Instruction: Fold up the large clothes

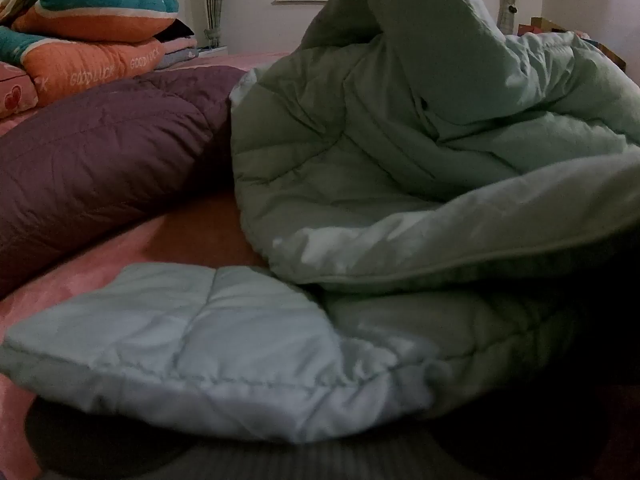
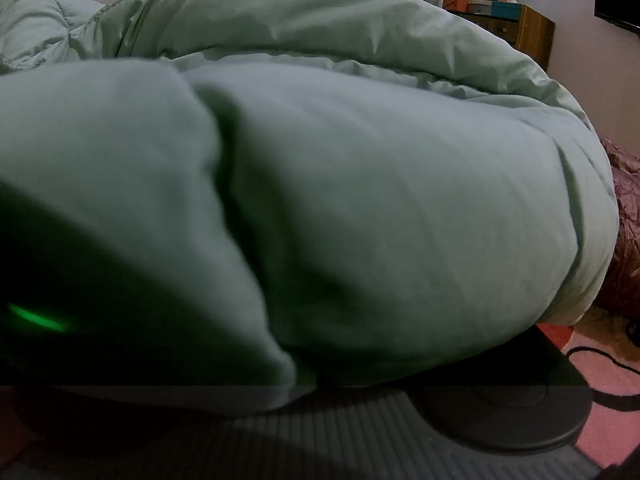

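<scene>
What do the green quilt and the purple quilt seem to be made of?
Green quilt: seemingly smooth woven cloth with soft filling, matte; stitched squares puff up. Purple quilt: probably a similar padded fabric, slightly shiny; stitch lines and fine wrinkles show.

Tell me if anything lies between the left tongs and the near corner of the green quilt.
Nothing visible does. In the left wrist view the green quilt's flat near corner lies directly ahead on the pink bedsheet. The purple quilt sits off to the left, clear of the approach.
</scene>
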Demonstrator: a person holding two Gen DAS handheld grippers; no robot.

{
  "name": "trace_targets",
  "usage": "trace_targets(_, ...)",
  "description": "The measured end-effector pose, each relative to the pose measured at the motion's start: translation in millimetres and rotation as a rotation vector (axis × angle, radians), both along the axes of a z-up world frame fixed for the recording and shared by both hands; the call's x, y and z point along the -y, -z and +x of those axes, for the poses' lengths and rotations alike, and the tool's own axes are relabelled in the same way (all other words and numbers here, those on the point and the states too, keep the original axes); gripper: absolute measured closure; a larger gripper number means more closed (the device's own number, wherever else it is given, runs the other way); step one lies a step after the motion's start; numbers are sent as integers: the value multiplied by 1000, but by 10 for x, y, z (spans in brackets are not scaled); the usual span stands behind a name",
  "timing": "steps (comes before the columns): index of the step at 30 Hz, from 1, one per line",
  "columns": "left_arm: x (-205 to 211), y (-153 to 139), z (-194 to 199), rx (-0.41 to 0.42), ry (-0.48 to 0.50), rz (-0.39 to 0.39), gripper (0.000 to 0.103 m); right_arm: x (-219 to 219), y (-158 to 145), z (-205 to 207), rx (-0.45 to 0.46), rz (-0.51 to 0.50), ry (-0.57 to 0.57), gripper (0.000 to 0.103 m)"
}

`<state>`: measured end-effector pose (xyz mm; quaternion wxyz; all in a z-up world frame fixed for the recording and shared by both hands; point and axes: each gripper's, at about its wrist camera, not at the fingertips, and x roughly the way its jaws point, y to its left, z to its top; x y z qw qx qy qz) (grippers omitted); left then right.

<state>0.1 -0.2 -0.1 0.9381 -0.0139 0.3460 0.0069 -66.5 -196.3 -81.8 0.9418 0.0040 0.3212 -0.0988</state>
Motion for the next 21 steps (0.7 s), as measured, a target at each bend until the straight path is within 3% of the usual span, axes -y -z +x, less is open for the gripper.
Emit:
trace_targets(12,-5,-62,-18,-1,-5,3,0,-2,-1,0,0,-5,0,0)
trace_targets(21,37,-71,-251,16,26,-3,0,42,-72,-84,-4,0,-13,0)
